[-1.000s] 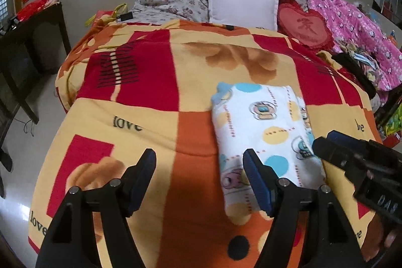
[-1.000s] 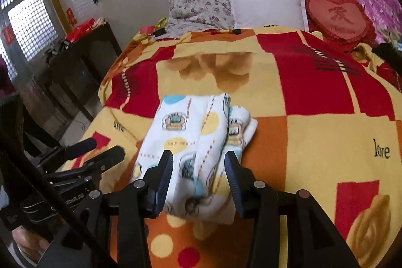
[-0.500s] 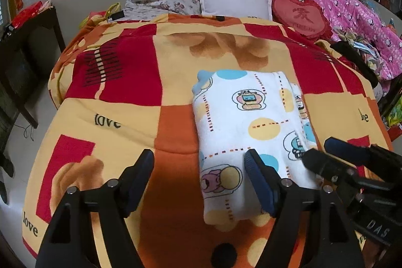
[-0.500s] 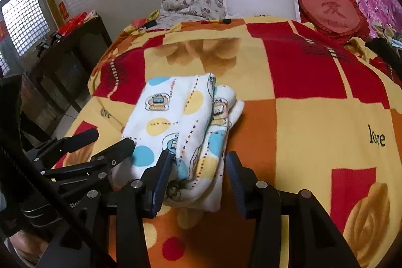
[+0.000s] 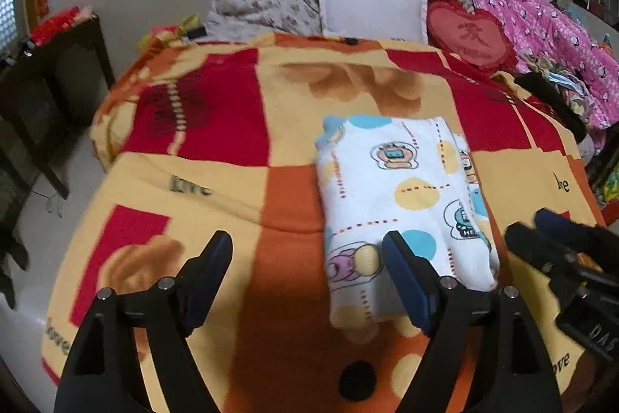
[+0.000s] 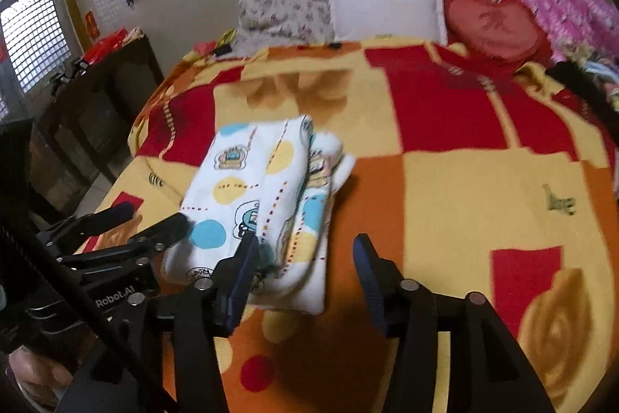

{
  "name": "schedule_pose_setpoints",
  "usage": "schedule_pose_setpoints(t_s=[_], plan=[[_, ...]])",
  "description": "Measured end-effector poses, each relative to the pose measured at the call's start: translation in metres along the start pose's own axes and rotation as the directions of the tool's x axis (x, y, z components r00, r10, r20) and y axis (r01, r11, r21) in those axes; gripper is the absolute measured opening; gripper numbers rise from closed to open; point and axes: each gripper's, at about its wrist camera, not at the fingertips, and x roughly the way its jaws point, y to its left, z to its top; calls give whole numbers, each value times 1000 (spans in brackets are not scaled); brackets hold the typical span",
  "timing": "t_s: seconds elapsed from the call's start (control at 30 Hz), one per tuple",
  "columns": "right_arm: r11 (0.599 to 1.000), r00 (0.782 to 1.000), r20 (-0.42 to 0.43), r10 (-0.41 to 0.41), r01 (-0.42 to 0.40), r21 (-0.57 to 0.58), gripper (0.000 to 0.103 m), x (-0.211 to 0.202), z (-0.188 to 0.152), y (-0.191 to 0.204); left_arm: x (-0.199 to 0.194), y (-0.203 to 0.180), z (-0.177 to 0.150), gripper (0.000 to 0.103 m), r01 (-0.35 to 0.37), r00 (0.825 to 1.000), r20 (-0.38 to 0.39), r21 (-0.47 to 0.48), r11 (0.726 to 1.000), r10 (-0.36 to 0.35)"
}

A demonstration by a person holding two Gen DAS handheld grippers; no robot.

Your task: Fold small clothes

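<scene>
Red-and-yellow blanket (image 5: 216,157) bears folded garment (image 5: 398,188); both grippers' fingers (image 5: 406,273) spread, holding nothing.

The folded garment (image 5: 402,196) lies on the blanket (image 5: 216,188), pillows (image 5: 369,8) behind.

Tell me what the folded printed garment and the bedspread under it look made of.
Folded baby garment: soft cotton knit by the look, matte white with cartoon prints, edges rounded and limp. Bedspread: looks like plush fleece, fuzzy matte nap, red, orange and yellow blocks. Fibre content cannot be confirmed.
</scene>
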Motion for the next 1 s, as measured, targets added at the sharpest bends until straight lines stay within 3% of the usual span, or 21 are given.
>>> schedule_pose_setpoints(t_s=[0.23,0.53,1.0], plan=[[998,997,48,-56,57,-16,66,-20,-8,11,-30,3,-6,79,-33,997,64,-2,999,34],[996,992,88,-88,89,-11,77,-39,-14,18,-53,6,-14,81,-24,994,102,-24,999,27],[997,993,89,-77,78,-9,78,-46,-15,23,-64,5,-19,81,-19,993,113,-26,999,21]])
